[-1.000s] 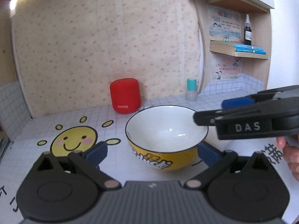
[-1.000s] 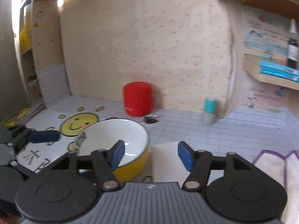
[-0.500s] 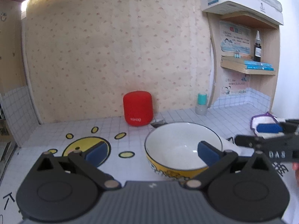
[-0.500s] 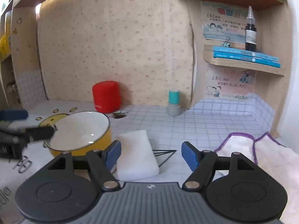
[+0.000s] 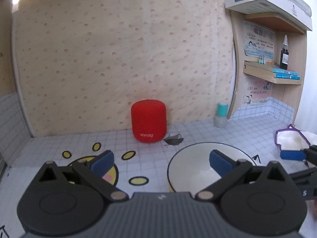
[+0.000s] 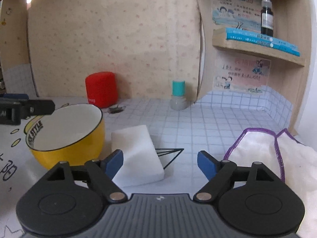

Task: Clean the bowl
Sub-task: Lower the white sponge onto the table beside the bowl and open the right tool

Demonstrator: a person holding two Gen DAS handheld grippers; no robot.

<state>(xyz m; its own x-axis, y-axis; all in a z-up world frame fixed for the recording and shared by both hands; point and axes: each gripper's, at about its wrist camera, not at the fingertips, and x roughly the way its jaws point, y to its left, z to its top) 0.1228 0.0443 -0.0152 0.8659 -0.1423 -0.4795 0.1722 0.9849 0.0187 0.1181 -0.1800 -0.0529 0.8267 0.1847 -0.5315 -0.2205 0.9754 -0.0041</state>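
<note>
- Since a second ago: right gripper [image 6: 160, 161] swung away from above the bowl [image 6: 67, 132] toward the white sponge [image 6: 136, 152]; jaws have just been widening, nothing gripped between them.
- Left gripper [image 5: 160, 159] shifted too: bowl, earlier centred between its fingers, now sits at 4 o'clock in the left wrist view, partly behind the right-hand blue pad.
- Left gripper: jaws spread wide, nothing clamped; blue pads over the sun drawing [image 5: 111, 173] and the bowl's white inside.
- Right gripper: jaws apart; left blue pad just in front of the sponge's near corner, whether touching cannot be told; right pad over bare tiled countertop [image 6: 208, 123].
- Bowl: yellow outside, white inside, dark rim, upright on the countertop, at 9 o'clock from the sponge and just beside it.
- Sponge: white block, flat on the countertop, centre of the right wrist view.
- White cloth with purple edging [image 6: 277, 154]: at 3 o'clock from the sponge, well apart.
- Red cylindrical speaker [image 6: 101, 88]: against the back wall, at 12 o'clock from the bowl.
- Small teal-capped bottle [image 6: 178, 95]: at 1 o'clock from the sponge, near the wall.
- Dark dropper bottle [image 6: 266, 15]: upright on blue books on the shelf at 2 o'clock.
</note>
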